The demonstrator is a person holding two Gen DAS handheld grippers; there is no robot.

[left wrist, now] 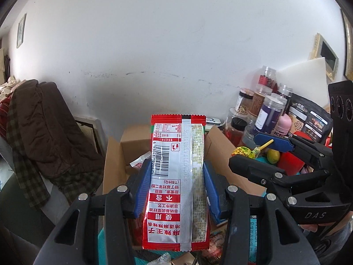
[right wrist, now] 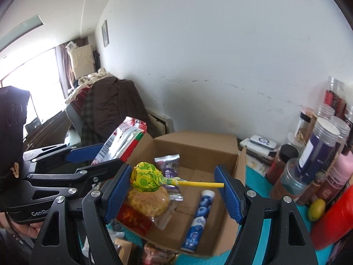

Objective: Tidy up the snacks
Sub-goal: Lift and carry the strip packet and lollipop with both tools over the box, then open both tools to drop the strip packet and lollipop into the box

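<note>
My left gripper (left wrist: 177, 176) is shut on a long red and silver snack packet (left wrist: 176, 187), held upright above the open cardboard box (left wrist: 114, 165). The packet also shows in the right wrist view (right wrist: 123, 141), to the left of the box (right wrist: 198, 141). My right gripper (right wrist: 174, 183) holds a yellow-wrapped lollipop (right wrist: 147, 176) lengthwise between its blue pads, over the box; the candy head touches the left pad and the yellow stick tip touches the right pad. In the left wrist view the right gripper (left wrist: 262, 149) and lollipop (left wrist: 247, 152) are at the right.
In the box lie a purple wrapper (right wrist: 168, 165), a blue tube (right wrist: 198, 216), a clear bag of yellow snacks (right wrist: 150, 201) and a red packet (right wrist: 132, 218). Jars and bottles (right wrist: 320, 148) crowd the right by the wall on a teal cloth. A coat-covered chair (right wrist: 110, 108) stands left.
</note>
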